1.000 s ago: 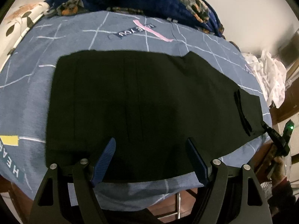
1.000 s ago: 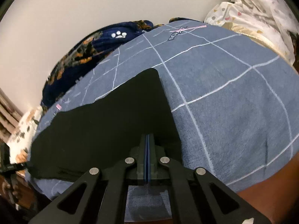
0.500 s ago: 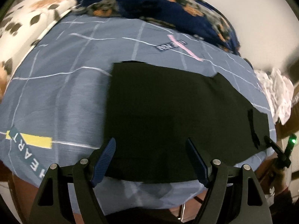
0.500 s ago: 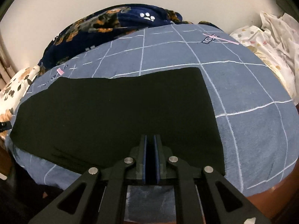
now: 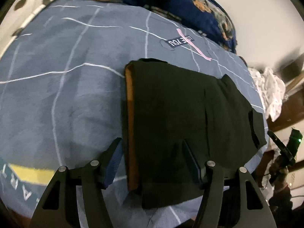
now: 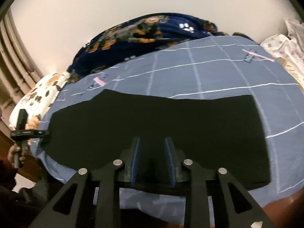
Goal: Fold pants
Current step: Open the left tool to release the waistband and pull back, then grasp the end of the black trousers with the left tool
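Observation:
The black pants (image 5: 182, 117) lie flat on the blue checked bedsheet (image 5: 62, 102), stretched left to right near the bed's front edge. In the left wrist view their left end shows a brown inner band (image 5: 131, 125). My left gripper (image 5: 152, 150) is open and empty, its fingers straddling that left end just above the cloth. In the right wrist view the pants (image 6: 171, 121) fill the middle. My right gripper (image 6: 153, 152) is partly open and empty over their near edge. Each view shows the other gripper at the far end of the pants.
A dark blue blanket with a dog print (image 6: 144, 32) is heaped at the back against the wall. A white floral pillow (image 6: 41, 91) lies at the left end and white crumpled cloth (image 5: 269, 89) at the right. The wooden bed frame (image 5: 290, 106) shows beyond the edge.
My right gripper has opened, released the pants and swung left along them. My left gripper, still open, has moved left to the pants' left end, where the brown band now shows.

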A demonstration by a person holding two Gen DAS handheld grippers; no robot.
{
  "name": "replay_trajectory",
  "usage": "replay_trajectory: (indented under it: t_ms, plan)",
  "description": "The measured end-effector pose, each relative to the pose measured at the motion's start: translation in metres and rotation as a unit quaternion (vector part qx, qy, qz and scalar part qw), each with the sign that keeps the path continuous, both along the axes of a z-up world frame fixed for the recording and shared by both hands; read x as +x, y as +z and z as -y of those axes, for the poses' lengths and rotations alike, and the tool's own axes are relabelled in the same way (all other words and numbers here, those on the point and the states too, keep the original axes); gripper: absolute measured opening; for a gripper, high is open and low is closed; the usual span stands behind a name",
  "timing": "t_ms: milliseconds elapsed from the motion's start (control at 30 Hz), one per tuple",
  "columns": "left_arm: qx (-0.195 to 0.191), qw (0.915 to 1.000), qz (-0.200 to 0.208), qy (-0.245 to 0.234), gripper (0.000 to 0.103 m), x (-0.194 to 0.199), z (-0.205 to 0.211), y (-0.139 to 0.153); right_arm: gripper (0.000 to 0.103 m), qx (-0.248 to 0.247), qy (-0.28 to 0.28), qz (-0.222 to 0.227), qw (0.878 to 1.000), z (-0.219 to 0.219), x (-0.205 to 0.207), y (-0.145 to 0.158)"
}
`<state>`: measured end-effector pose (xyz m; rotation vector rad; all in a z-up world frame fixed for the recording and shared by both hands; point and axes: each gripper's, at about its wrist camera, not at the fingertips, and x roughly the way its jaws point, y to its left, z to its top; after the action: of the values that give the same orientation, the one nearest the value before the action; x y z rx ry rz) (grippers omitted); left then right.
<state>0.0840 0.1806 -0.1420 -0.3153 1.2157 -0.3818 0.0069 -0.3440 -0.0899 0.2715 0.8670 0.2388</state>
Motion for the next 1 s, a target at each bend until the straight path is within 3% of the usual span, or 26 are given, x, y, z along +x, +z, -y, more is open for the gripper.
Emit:
replay_trajectory:
  t_ms: [133,200,267,300,367,533,733,1000]
  plan:
    - [-0.001,0.9998,0.010,-0.018,0.063,0.010,0.005,0.000,0.028,0.025,0.007,-0.012,1.000,-0.014,0.006,-0.005]
    - [0.063,0.9969,0.032,-0.033,0.047,0.012,0.018,0.003,0.028,0.028,0.013,-0.017,0.999,-0.021,0.007,-0.007]
    - [0.117,0.9894,0.065,-0.057,0.040,0.006,0.035,0.010,0.029,0.036,0.018,-0.020,0.999,-0.028,0.008,-0.009]
    - [0.156,0.9810,0.088,-0.073,0.036,0.000,0.048,0.015,0.030,0.046,0.021,-0.022,0.998,-0.032,0.010,-0.010]
    - [0.190,0.9730,0.106,-0.077,0.034,-0.006,0.057,0.016,0.031,0.056,0.027,-0.024,0.998,-0.040,0.011,-0.011]
    - [0.217,0.9668,0.119,-0.064,0.033,-0.010,0.060,0.017,0.033,0.058,0.051,-0.029,0.997,-0.066,0.016,-0.015]
    - [0.268,0.9497,0.142,-0.077,0.033,-0.017,0.073,0.019,0.037,0.062,0.063,-0.045,0.995,-0.081,0.018,-0.026]
    - [0.271,0.9483,0.145,-0.080,0.033,-0.015,0.076,0.019,0.041,0.067,0.065,-0.058,0.994,-0.091,0.019,-0.032]
